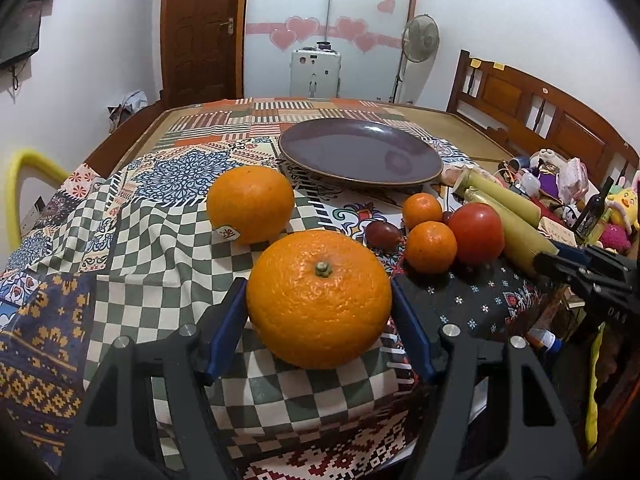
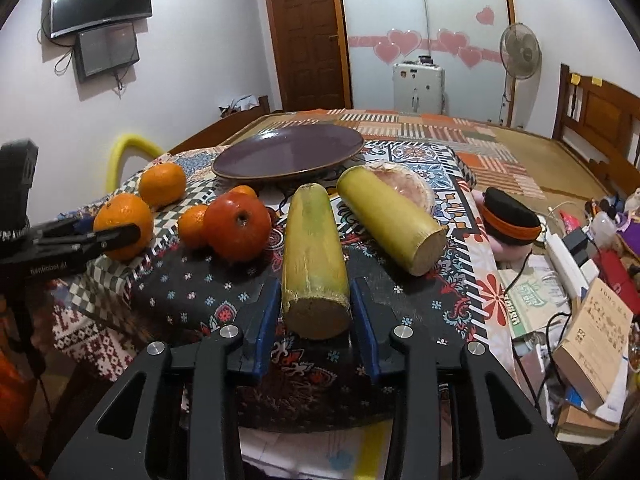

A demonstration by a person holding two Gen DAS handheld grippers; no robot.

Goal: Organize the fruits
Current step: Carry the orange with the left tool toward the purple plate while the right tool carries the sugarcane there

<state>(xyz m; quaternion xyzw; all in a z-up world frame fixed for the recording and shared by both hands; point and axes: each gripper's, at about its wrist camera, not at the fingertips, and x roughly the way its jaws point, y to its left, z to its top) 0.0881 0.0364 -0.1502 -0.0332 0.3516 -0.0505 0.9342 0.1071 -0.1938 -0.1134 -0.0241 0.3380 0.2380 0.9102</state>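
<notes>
A large orange (image 1: 320,304) rests on the patterned cloth, and my left gripper (image 1: 318,282) is shut on it, blue pads against both its sides. A second orange (image 1: 251,204) with a sticker lies just behind it. Two tangerines (image 1: 431,246), a red apple (image 1: 476,232) and a small dark fruit (image 1: 382,234) sit to the right. The empty purple plate (image 1: 360,152) lies farther back. My right gripper (image 2: 315,282) is shut on the cut near end of a yellow cane piece (image 2: 312,240). Another cane piece (image 2: 390,220) lies to its right.
A wrapped pinkish item (image 2: 404,184) and a black-and-orange cap (image 2: 508,216) lie right of the canes. Books (image 2: 596,336), a power strip (image 2: 568,264) and cables crowd the right edge. A yellow chair back (image 2: 128,152) stands at the table's left. A wooden headboard (image 1: 540,112) rises at the back right.
</notes>
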